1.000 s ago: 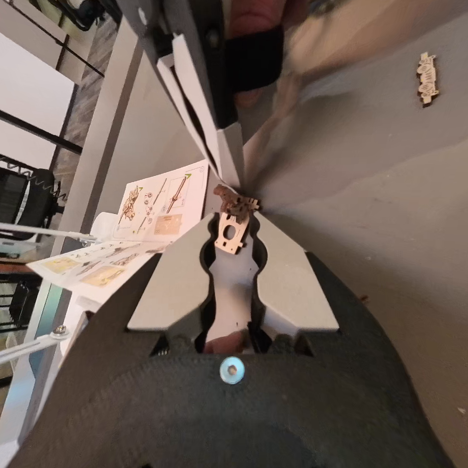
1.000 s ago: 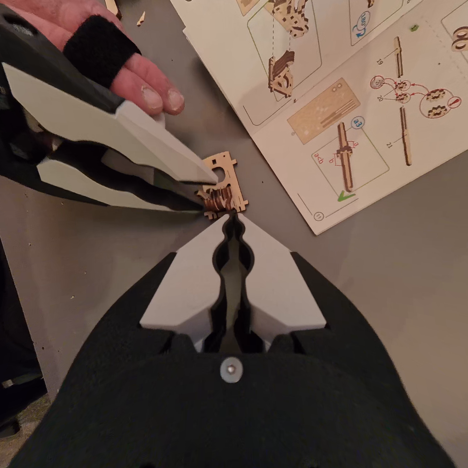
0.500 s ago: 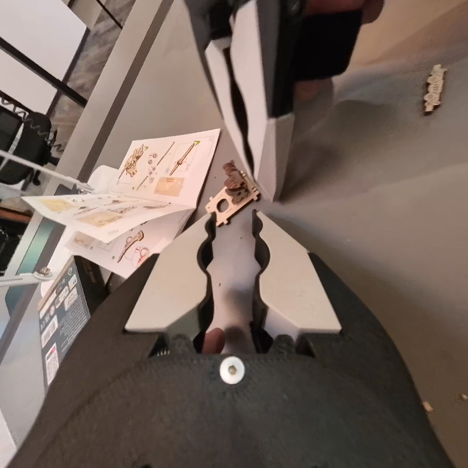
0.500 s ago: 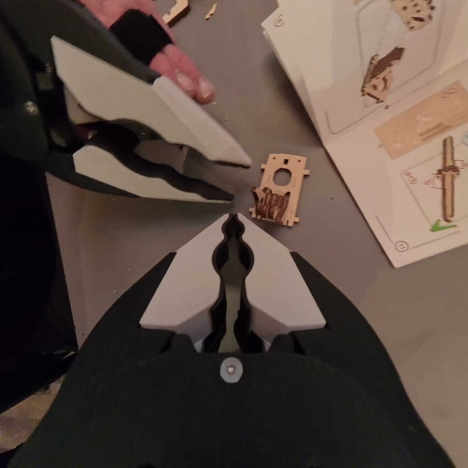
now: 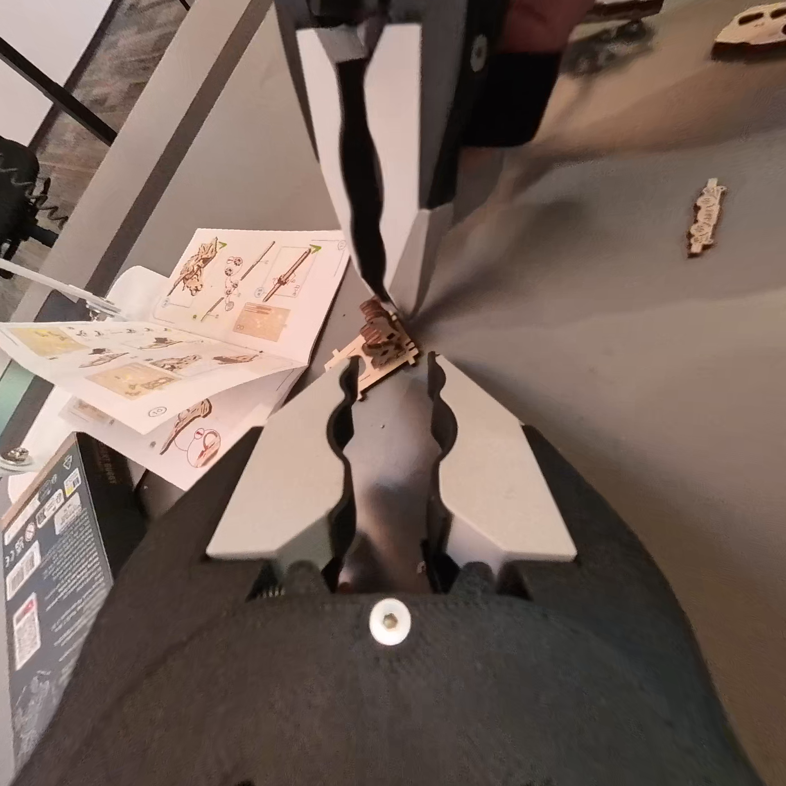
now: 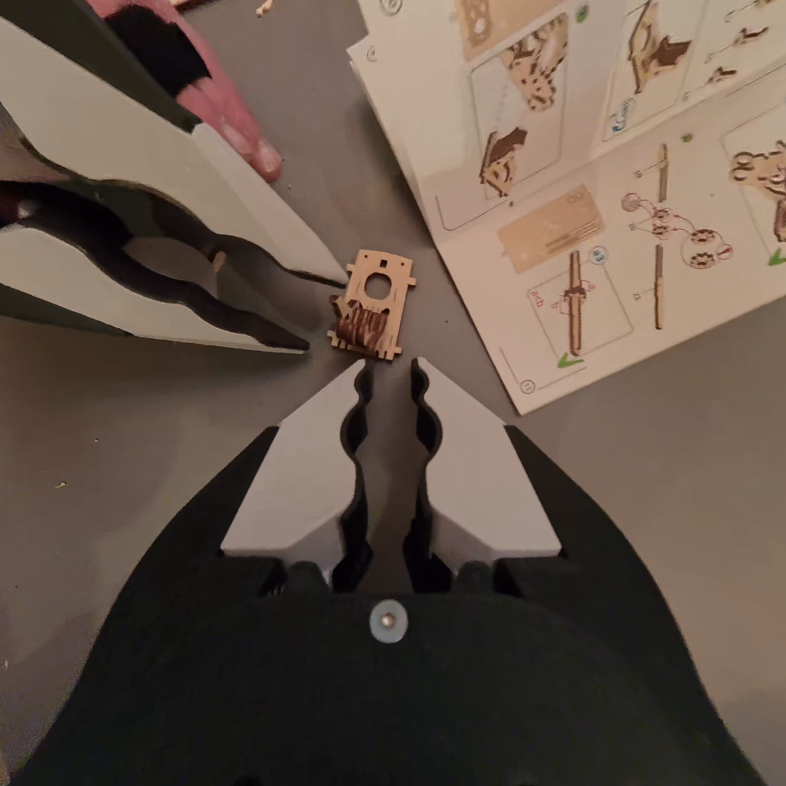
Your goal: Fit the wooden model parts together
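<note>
Both grippers are open with nothing in them. Right gripper (image 6: 389,361) has its tips a narrow gap apart, pointing at the wooden model part (image 6: 369,310) sitting flat on the grey table (image 6: 127,425) just past them at 12 o'clock, not touching as far as I can see. It's a small pale plate with a round hole and a clump of darker slotted bits stuck on its near end. Left gripper (image 6: 327,312) comes in from 9 o'clock, spread a bit wider, upper tip right at the plate's edge; can't tell if it actually touches.

From the left wrist view, the left gripper (image 5: 391,361) has the part (image 5: 378,344) right at its fingertips, the right gripper (image 5: 389,297) dropping in from 12. Instruction booklet (image 6: 595,191) lies open out at 2 o'clock of the part, a dark box (image 5: 46,553) at the table edge, and a loose wooden strip (image 5: 706,221) well apart.
</note>
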Tool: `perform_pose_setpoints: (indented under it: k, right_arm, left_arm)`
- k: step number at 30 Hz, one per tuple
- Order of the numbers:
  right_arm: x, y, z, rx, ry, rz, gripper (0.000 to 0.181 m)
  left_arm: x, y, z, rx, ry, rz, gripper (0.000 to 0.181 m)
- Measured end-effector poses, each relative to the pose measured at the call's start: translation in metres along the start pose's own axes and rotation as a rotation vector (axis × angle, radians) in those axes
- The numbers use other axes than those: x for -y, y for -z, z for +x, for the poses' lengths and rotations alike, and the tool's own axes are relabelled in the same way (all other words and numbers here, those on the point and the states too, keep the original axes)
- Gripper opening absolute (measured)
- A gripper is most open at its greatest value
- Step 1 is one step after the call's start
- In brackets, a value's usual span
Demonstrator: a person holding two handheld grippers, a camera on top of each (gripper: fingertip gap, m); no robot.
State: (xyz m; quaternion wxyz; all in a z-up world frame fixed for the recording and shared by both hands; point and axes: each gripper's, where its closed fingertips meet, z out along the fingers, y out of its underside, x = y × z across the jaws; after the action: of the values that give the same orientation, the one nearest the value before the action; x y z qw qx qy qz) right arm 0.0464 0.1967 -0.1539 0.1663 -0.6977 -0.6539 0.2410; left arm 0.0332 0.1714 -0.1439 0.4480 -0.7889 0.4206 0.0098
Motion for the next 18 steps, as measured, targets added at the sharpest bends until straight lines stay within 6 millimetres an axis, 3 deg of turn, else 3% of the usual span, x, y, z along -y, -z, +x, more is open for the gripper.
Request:
perform_pose_setpoints:
  k: [7, 13, 18]
  right_arm:
    - [0.002, -0.005, -0.009, -0.033, 0.059, -0.058, 0.016]
    - [0.002, -0.008, -0.006, -0.039, 0.077, -0.074, 0.036]
    - [0.003, -0.009, -0.015, 0.010, 0.074, -0.076, 0.019]
  left_arm:
    - [-0.001, -0.002, -0.001, -0.010, 0.011, -0.015, 0.031]
    - [-0.001, -0.005, 0.000, -0.045, 0.018, -0.023, 0.031]
    - [-0.007, -0.002, -0.004, -0.048, 0.007, -0.041, 0.032]
